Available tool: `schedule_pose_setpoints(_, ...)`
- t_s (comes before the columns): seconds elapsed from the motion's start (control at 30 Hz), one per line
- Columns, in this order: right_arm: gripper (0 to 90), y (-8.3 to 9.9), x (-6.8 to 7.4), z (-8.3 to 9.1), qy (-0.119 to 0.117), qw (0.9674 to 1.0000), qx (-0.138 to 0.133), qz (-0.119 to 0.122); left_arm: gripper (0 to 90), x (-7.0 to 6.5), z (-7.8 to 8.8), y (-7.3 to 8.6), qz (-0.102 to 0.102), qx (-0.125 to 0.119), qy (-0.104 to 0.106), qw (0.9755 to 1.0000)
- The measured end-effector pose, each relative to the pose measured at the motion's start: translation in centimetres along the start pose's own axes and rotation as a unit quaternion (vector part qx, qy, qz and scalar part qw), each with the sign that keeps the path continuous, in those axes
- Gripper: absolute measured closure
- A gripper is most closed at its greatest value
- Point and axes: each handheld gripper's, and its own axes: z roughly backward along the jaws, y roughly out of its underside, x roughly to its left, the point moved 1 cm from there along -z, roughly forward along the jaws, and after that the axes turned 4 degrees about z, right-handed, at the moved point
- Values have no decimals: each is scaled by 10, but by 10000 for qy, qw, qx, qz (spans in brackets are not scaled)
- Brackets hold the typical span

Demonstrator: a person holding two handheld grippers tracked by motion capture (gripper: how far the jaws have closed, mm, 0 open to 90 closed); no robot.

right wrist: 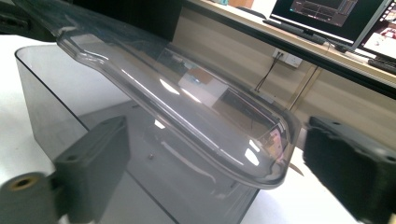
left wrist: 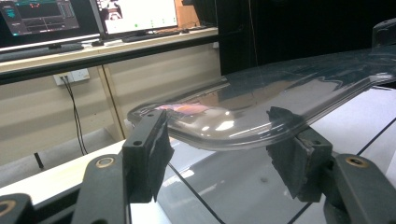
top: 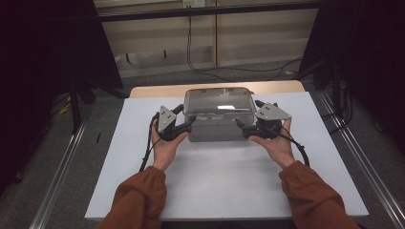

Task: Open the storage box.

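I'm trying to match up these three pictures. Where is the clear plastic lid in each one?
High view: the clear lid sits at the centre, on the grey box, between the two hands.
Left gripper view: it sweeps from the middle to the upper right, above the fingers.
Right gripper view: it runs diagonally from upper left to lower right.
Shared landmark: the white table.

No readable text, label, brand, number or sign anywhere. Monitors [left wrist: 84, 16] behind bench in left gripper view show graphs and windows, content too small and blurred to read. Monitors [right wrist: 336, 18] in right gripper view likewise: coloured panels, no legible characters. Wall socket plate [left wrist: 72, 76] bears no legible marking. Clear lid [top: 218, 101] and smoky box [top: 217, 131] carry no print or sticker. Glare patches on lid, not writing.
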Motion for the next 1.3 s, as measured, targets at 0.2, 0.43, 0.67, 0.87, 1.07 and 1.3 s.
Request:
schedule_pose_setpoints(0.2, 189, -1, -5, 1, 153, 9998, -30, 76, 400, 1, -1, 0, -12, -33, 6, 10000)
schedule_pose_setpoints(0.43, 295, -2, -14, -1, -4, 9998, -105, -180, 385, 5, -3, -8, -61, -111, -78, 9999)
schedule_pose_setpoints(0.67, 330, -7, -19, -2, -50, 9996, -187, -221, 385, 7, -10, -13, 18, -191, -10, 9998)
schedule_pose_setpoints(0.87, 371, -12, -23, -4, -13, 9993, -246, -271, 396, 13, -13, -18, 43, -202, -132, 9997)
schedule_pose_setpoints(1.07, 404, -11, -29, -9, -21, 9985, -402, -377, 406, 15, -16, -22, -26, -175, -99, 9998)
schedule_pose_setpoints(1.3, 444, -8, -35, -12, 47, 9978, -453, -477, 429, 18, -22, -20, 28, -174, -132, 9998)
